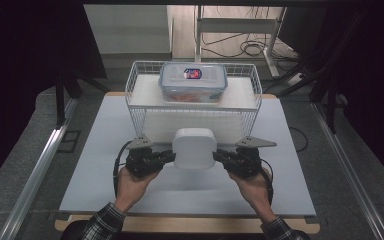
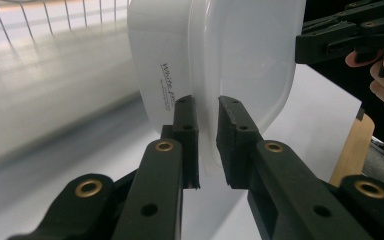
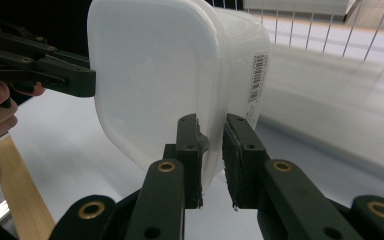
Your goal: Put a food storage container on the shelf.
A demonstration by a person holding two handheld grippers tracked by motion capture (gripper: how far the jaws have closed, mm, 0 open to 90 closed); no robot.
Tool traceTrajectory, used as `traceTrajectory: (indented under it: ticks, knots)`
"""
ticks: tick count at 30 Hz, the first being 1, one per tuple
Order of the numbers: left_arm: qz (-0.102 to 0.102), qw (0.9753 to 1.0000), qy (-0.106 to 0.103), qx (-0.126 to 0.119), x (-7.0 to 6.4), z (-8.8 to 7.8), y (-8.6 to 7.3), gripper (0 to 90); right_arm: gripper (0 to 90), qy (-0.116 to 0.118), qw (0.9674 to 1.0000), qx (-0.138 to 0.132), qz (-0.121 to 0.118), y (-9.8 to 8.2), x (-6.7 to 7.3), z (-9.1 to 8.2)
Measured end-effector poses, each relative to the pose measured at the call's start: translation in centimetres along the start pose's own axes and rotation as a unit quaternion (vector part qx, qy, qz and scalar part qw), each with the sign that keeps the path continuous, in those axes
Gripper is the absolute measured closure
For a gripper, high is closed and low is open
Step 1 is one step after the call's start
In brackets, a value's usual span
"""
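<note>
Left gripper (image 1: 166,156) — jaws clamp white lidded plastic box's (image 1: 194,148) left rim | right gripper (image 1: 221,156) clamps right rim | box held near white wire basket (image 1: 135,95) — clear lidded container (image 1: 193,82) on top, far side

On the pale surface (image 1: 105,170), the left gripper (image 1: 166,157) and the right gripper (image 1: 220,156) hold a white container (image 1: 194,147) from its two sides. Behind it stands a white wire basket (image 1: 140,107). On the basket's top rests a clear lidded box (image 1: 193,81) with a blue rim.
</note>
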State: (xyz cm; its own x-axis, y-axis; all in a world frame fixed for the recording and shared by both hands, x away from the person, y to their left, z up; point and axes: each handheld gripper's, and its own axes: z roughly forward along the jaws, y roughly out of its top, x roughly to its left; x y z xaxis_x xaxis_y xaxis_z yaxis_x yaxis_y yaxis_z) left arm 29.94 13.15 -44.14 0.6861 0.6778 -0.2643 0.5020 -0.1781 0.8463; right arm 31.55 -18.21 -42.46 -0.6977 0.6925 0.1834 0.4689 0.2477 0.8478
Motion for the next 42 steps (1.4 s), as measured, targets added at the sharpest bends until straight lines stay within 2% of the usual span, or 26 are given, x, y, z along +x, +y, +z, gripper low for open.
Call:
traceTrajectory:
  ticks: [3,13,14,19,26,28,35,37,39,40,42]
  knots:
    - [0.008,0.9999,0.007,-0.006,0.0,-0.6,1.4,80.3,78.3,0.001,1.0,-0.007,-0.002,1.3,0.0,-0.2]
    - [0.017,0.9996,0.013,-0.02,0.2,-1.6,4.3,80.2,78.2,0.004,0.9997,-0.024,-0.004,4.2,-0.2,-0.7]
    - [0.018,0.9994,0.015,-0.023,0.2,-1.8,4.7,80.2,78.2,0.006,0.9996,-0.029,-0.004,4.9,-0.3,-0.7]
    - [0.027,0.9989,0.023,-0.032,0.2,-2.7,6.7,80.1,78.2,0.008,0.9992,-0.038,-0.006,6.6,-0.3,-1.0]
    - [0.029,0.9983,0.024,-0.044,0.3,-3.7,8.8,80.1,78.2,0.007,0.9986,-0.05,-0.014,8.8,0.0,-1.5]
    - [0.031,0.998,0.028,-0.049,0.4,-4.1,9.7,80.1,78.2,0.006,0.9982,-0.055,-0.02,10.1,0.0,-1.7]
    - [0.03,0.9972,0.032,-0.061,0.6,-5.1,11.8,80.0,78.2,0.009,0.9976,-0.066,-0.02,12.1,0.1,-1.9]
    - [0.03,0.9968,0.033,-0.066,0.8,-5.5,12.7,80.0,78.2,0.012,0.9973,-0.07,-0.017,13.2,0.1,-2.0]
    - [0.029,0.9967,0.033,-0.068,0.9,-5.6,13.1,80.0,78.2,0.012,0.9972,-0.072,-0.017,13.5,0.1,-2.0]
    - [0.029,0.9966,0.033,-0.07,1.0,-5.8,13.7,80.0,78.2,0.012,0.9969,-0.076,-0.018,14.2,0.1,-2.0]
    - [0.03,0.9966,0.033,-0.07,1.1,-6.0,14.1,80.0,78.2,0.013,0.9968,-0.077,-0.018,14.5,0.1,-2.0]
